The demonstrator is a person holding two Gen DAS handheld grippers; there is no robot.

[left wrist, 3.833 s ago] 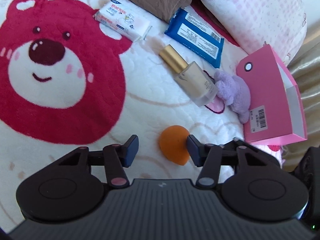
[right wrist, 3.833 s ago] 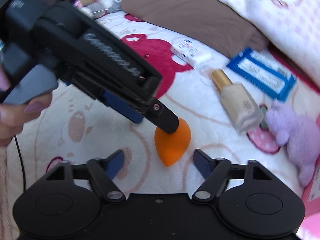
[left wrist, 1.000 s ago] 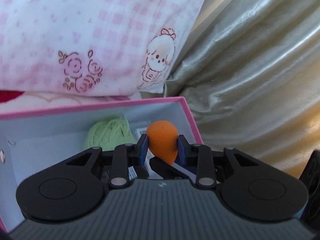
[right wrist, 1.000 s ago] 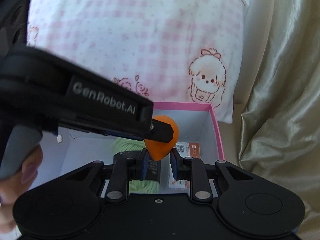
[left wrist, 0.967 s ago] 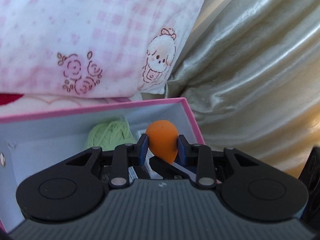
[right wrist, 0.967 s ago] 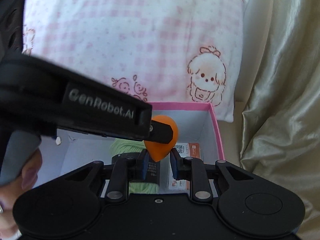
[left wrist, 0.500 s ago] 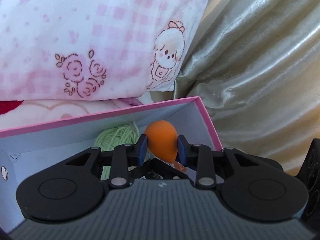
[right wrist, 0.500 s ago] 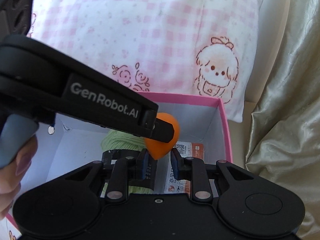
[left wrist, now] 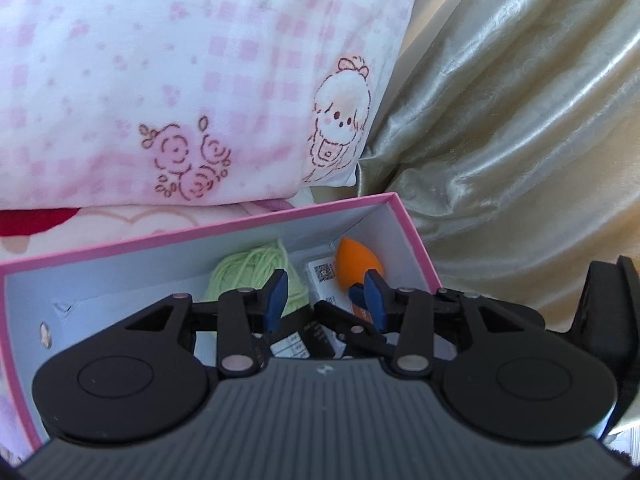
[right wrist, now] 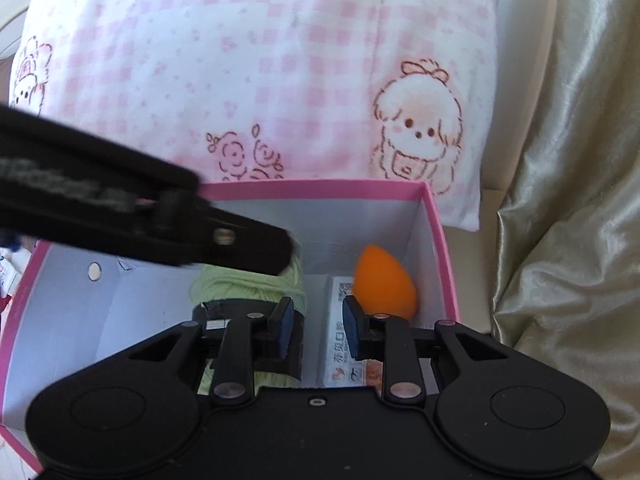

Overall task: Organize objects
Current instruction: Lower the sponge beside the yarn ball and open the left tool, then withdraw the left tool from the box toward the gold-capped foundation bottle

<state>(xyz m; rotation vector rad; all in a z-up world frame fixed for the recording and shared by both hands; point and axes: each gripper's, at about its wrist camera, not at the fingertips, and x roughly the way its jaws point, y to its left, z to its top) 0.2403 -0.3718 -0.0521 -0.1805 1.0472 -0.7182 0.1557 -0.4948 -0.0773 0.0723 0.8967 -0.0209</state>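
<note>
The orange teardrop sponge (left wrist: 354, 266) lies loose in the far right corner of the pink box (left wrist: 200, 236), partly on a white packet with a QR code (left wrist: 320, 272). My left gripper (left wrist: 324, 294) hovers over the box; its jaws are opening and the sponge sits beyond the pads, free of them. From the right wrist, the sponge (right wrist: 384, 284) rests against the box wall (right wrist: 436, 248). My right gripper (right wrist: 318, 328) hangs above the box with a narrow gap that is widening, and nothing is between its pads. A left finger (right wrist: 240, 240) crosses that view.
Green yarn (right wrist: 248, 280) with a black band lies in the box beside the packet (right wrist: 340, 344). A pink checked pillow (left wrist: 200, 80) stands right behind the box. Shiny beige fabric (left wrist: 520, 160) hangs to the right.
The left jaws have spread and the sponge has dropped from between them into the box's right corner. The right gripper has sunk slightly toward the box.
</note>
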